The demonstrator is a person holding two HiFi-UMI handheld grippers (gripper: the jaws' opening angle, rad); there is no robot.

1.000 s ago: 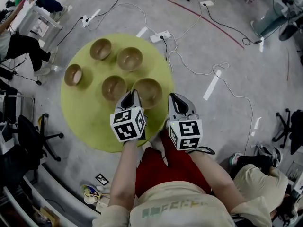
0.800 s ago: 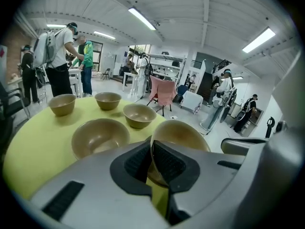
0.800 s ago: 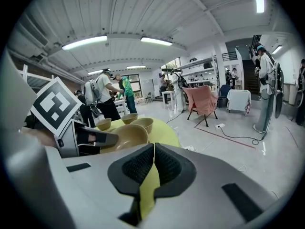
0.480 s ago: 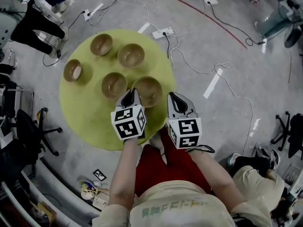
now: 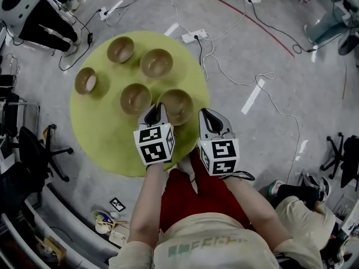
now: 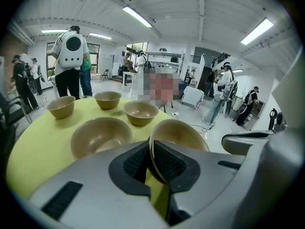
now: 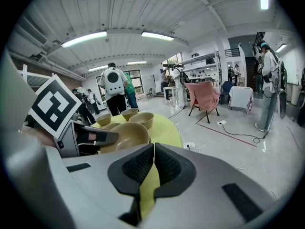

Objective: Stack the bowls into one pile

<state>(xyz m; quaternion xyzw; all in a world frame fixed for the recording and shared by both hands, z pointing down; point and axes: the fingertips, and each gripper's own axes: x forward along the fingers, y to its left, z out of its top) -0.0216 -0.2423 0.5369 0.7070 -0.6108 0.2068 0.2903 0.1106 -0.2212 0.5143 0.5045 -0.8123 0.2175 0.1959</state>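
Observation:
Five tan bowls sit apart on a round yellow-green table (image 5: pixel 101 133). The nearest bowl (image 5: pixel 178 105) (image 6: pixel 180 131) lies at the table's near right, and my left gripper (image 5: pixel 155 112) (image 6: pixel 151 160) is shut on its near rim. The other bowls stand at the middle (image 5: pixel 135 98), the back (image 5: pixel 156 63), the far back (image 5: pixel 120 49) and the left (image 5: pixel 86 80). My right gripper (image 5: pixel 206 116) (image 7: pixel 152 162) hangs just right of the held bowl, by the table's edge, jaws shut with nothing between them.
Cables and power strips (image 5: pixel 193 36) trail over the grey floor beyond the table. A person with a white backpack (image 5: pixel 22 4) stands at the far left, and office chairs (image 5: pixel 33 153) stand to the left. My own legs are below the grippers.
Both grippers stay where they were, the left still on the near bowl's rim. The person at the far left has shifted, and the view has moved slightly.

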